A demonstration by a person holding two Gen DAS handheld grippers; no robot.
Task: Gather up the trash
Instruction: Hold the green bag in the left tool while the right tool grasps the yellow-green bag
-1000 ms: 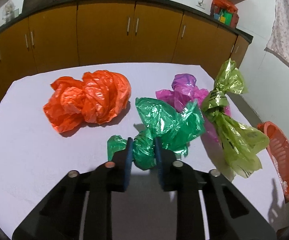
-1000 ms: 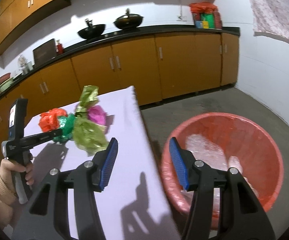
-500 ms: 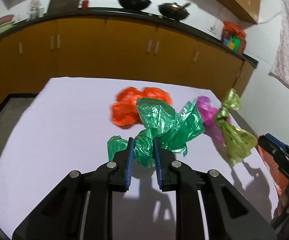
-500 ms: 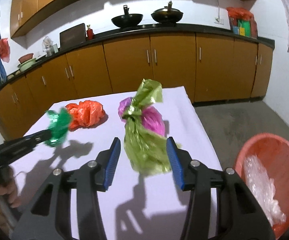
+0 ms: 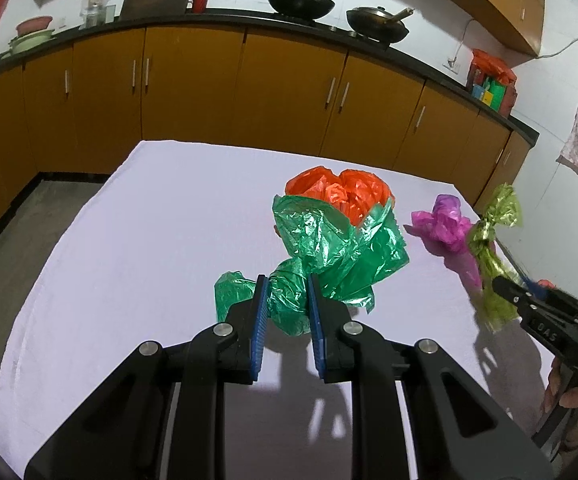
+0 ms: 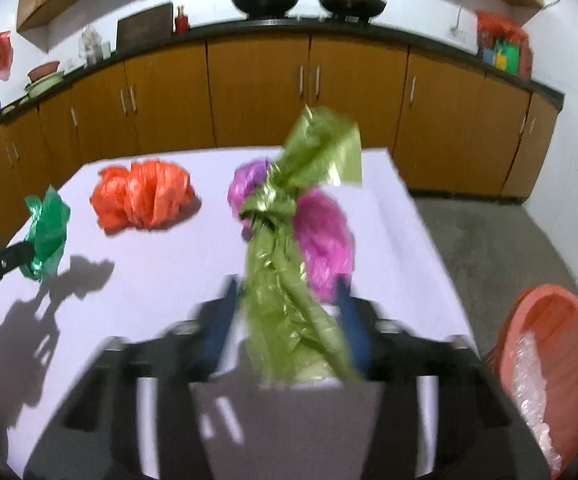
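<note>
Item: left gripper. Blue pads pinched tight on the knotted neck of the green bag, which was carried clear of the white table, its shadow on the cloth beneath.

Item: right gripper. Jaws stood wide, one on each side of the lower body of the olive bag; the view was blurred, and no squeeze on the plastic could be made out, so it was entered as holding nothing.

Item: olive bag. Lay along the table's right part, knotted at mid-length, its upper end flaring up; the pink bag lay right beside and partly behind it (contact between the two could not be told).

Item: orange bag. Loose on the table, well apart from both grippers.

Item: red basket. On the floor off the table's right edge, clear plastic already inside.

Step in hand, as judged: closing on the olive bag. Advice: take the bunched plastic near the knot, not the slack lower sheet, which would likely slip; keep the pads off the pink bag; lift straight before swinging right to the basket. The green bag wanted only a steady hold.
</note>
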